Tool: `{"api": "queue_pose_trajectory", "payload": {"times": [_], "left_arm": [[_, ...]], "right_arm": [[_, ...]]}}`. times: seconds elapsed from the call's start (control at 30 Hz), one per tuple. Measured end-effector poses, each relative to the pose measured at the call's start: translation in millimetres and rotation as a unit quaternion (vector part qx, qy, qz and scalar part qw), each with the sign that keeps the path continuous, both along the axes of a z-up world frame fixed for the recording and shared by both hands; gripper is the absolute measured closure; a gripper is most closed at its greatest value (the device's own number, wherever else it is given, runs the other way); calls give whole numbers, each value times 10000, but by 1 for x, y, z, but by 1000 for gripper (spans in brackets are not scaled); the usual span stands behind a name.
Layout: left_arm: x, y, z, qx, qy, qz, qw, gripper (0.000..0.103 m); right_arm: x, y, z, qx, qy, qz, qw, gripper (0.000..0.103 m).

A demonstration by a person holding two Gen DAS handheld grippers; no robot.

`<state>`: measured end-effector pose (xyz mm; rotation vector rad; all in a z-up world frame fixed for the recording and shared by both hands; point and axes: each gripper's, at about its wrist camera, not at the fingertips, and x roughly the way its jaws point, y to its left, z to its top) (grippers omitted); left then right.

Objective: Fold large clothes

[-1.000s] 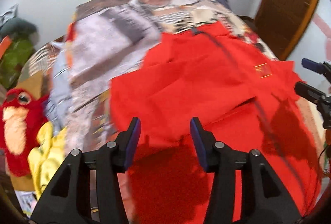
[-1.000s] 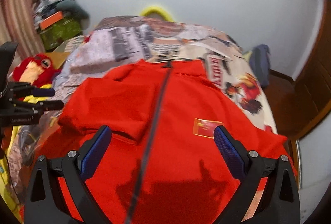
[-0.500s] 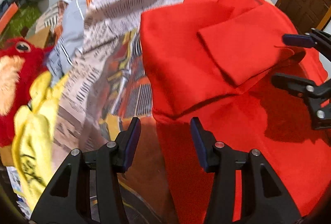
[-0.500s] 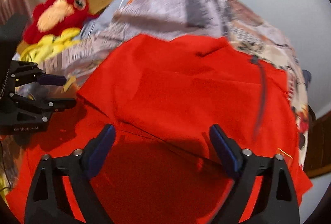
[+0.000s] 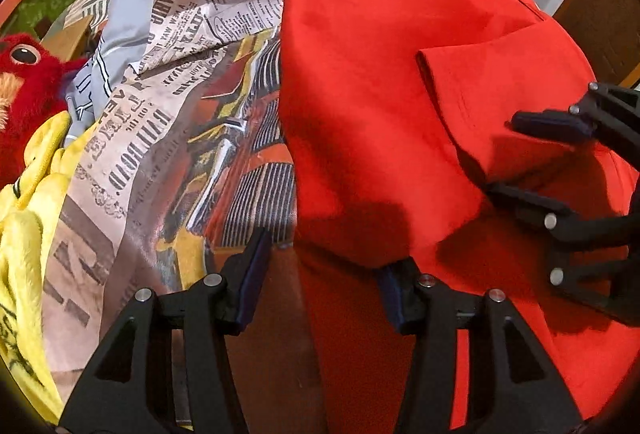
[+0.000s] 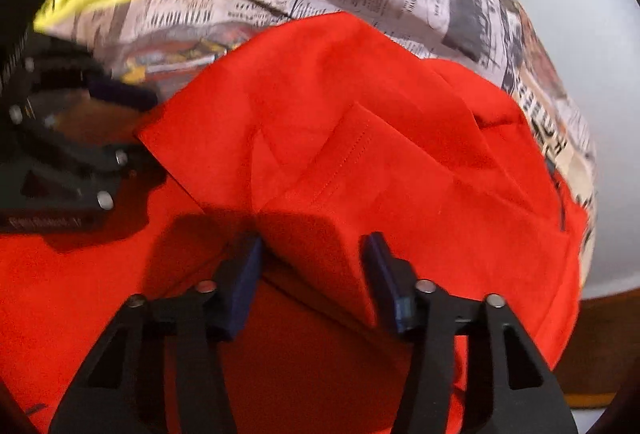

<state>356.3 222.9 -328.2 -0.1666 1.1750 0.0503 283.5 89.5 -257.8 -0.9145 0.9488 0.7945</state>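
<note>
1. One bedspread [image 5: 160, 137], printed with newspaper text and comic panels, covers the bed and fills the upper left and centre of both wrist views. It is rumpled, with a grey striped fold near the upper left of the left wrist view.
2. One red garment [image 5: 360, 113] lies spread on the bedspread and fills the right half of the left wrist view and the centre and bottom of the right wrist view. Its cloth is plain bright red. A sleeve with a stitched hem is folded inward over the body, and its long left edge runs straight down the centre of the left wrist view.
3. Bare bedspread lies open to the left of that edge. At the right of the right wrist view the garment reaches the edge of the bed.
4. One red plush toy [image 5: 24, 81] sits at the far left edge, touching one yellow cloth [image 5: 28, 234] below it.
5. Two grippers are in view. The left gripper [image 5: 320, 282] stands half open astride the garment's left edge, one finger over the bedspread and one against a red fold, and its pads do not pinch the cloth.
6. The right gripper [image 6: 312, 274] is closing, with a raised red fold between its fingers. I cannot tell whether the pads press on it.
</note>
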Motion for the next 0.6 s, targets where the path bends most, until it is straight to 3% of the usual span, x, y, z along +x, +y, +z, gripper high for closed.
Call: {"api": "queue_pose_trajectory", "payload": {"times": [0.07, 0.13, 0.27, 0.4, 0.5, 0.6], "left_arm": [[-1, 1, 0, 29, -15, 6, 10000, 52], [-1, 0, 1, 74, -19, 26, 10000, 50], [2, 3, 0, 96, 3, 126, 9999, 50], [3, 5, 1, 224, 23, 256, 9994, 49], [4, 6, 5, 535, -86, 450, 9975, 49], [6, 11, 9, 608, -139, 650, 9959, 49]], "right_arm": [[3, 0, 2, -10, -170, -49, 9998, 83], [9, -4, 9, 144, -125, -235, 9995, 90], [30, -29, 43, 899, -126, -889, 9919, 92], [54, -65, 89, 1679, -250, -1485, 9742, 92], [68, -100, 129, 2238, -432, -1930, 9544, 93], [74, -138, 166, 2698, -653, -2317, 9324, 93]]}}
